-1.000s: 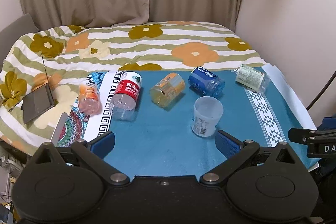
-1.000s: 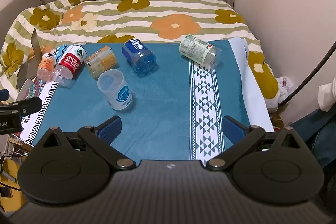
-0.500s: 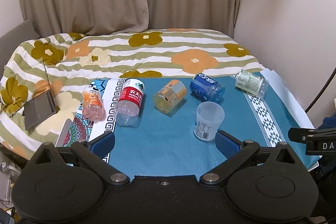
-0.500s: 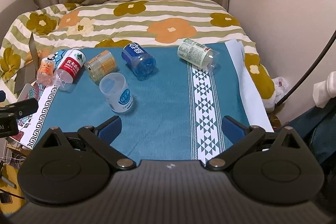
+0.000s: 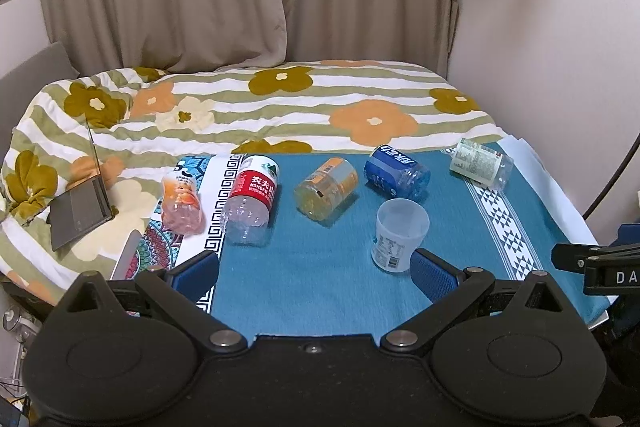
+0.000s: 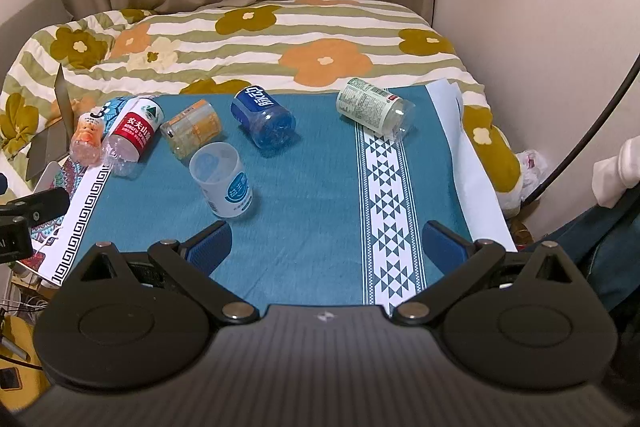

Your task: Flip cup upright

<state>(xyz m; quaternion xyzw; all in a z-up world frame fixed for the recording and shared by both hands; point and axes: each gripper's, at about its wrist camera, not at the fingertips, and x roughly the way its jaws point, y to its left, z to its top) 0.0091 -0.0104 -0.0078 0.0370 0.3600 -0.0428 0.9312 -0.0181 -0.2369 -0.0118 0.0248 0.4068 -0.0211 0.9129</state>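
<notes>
Translucent plastic, the cup (image 5: 400,235) stands mouth-up at centre frame, seemingly finished. Your left gripper (image 5: 314,273) and right gripper (image 6: 326,247) hang spread and empty below it.

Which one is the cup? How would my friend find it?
Look at the teal cloth in front of the flowery bed. The cup stands nearer than the row of tipped-over bottles, just in front of the blue one. It alone stands upright, frosted white, mouth open.
</notes>
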